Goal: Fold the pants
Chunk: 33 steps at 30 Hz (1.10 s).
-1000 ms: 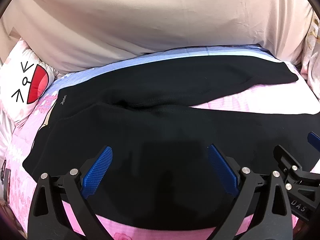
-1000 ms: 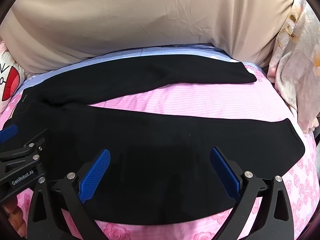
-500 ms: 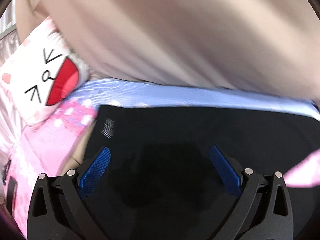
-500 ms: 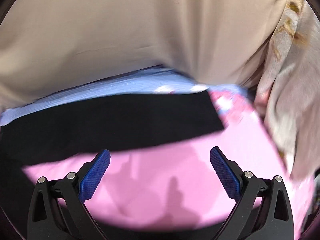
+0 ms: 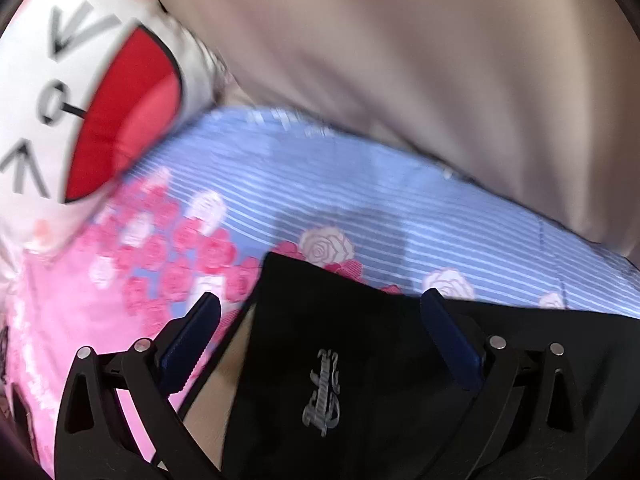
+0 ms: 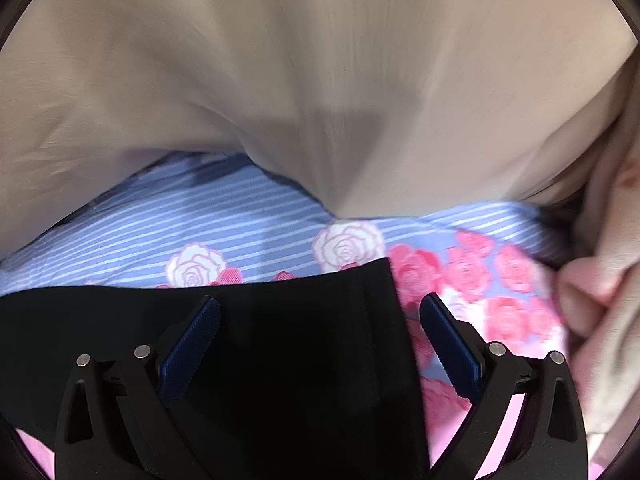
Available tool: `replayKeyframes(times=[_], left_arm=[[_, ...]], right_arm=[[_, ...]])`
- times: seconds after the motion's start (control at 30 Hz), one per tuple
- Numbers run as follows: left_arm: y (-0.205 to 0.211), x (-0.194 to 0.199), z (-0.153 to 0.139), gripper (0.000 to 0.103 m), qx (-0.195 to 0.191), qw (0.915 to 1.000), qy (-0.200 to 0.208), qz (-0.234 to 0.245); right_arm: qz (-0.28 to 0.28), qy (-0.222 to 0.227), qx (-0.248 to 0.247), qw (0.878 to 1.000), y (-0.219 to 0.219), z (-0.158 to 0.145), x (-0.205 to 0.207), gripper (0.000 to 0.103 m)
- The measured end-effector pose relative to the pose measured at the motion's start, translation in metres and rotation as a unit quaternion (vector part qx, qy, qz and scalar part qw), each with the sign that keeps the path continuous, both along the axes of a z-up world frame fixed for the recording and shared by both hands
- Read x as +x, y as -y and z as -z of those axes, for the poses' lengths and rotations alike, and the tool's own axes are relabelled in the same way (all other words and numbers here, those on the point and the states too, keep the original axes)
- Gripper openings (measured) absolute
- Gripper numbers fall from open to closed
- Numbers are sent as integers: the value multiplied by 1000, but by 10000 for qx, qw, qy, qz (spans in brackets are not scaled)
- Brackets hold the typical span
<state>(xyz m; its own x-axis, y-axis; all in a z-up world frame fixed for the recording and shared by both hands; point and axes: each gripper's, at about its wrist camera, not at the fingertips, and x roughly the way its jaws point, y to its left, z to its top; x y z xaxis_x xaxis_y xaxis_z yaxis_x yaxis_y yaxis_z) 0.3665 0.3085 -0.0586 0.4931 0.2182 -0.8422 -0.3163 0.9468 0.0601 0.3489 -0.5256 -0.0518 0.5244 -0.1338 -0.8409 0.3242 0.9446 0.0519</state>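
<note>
A bed takes up the near ground, its sheet (image 5: 360, 200) striped blue at the far edge and pink with roses nearer. Beige fabric (image 6: 320, 80) rises behind it. At far left, a white cartoon-face pillow (image 5: 80, 100)

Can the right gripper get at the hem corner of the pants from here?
Probably yes: the right gripper is open, straddling the pants hem corner on the bedsheet, with nothing between.

L gripper (image 5: 320, 344) + R gripper (image 6: 320, 344) fingers apart
</note>
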Motion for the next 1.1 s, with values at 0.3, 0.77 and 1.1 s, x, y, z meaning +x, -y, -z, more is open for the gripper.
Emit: replayKeyframes(times=[0.3,0.77,1.1], left_arm=[[-10,6,4,25,-358,9993,-13,-90],[24,-179,-133,24,-366,9863,1457,677],[16,-307,-88,24,-505,9934,828,614]], right_arm=[[-329,366,308,9983,-11,-17,-9,15],[-905,1880,87,9779,-56,-153,-163,14],[-902,1821,37,9791,-50,-129,-294,14]])
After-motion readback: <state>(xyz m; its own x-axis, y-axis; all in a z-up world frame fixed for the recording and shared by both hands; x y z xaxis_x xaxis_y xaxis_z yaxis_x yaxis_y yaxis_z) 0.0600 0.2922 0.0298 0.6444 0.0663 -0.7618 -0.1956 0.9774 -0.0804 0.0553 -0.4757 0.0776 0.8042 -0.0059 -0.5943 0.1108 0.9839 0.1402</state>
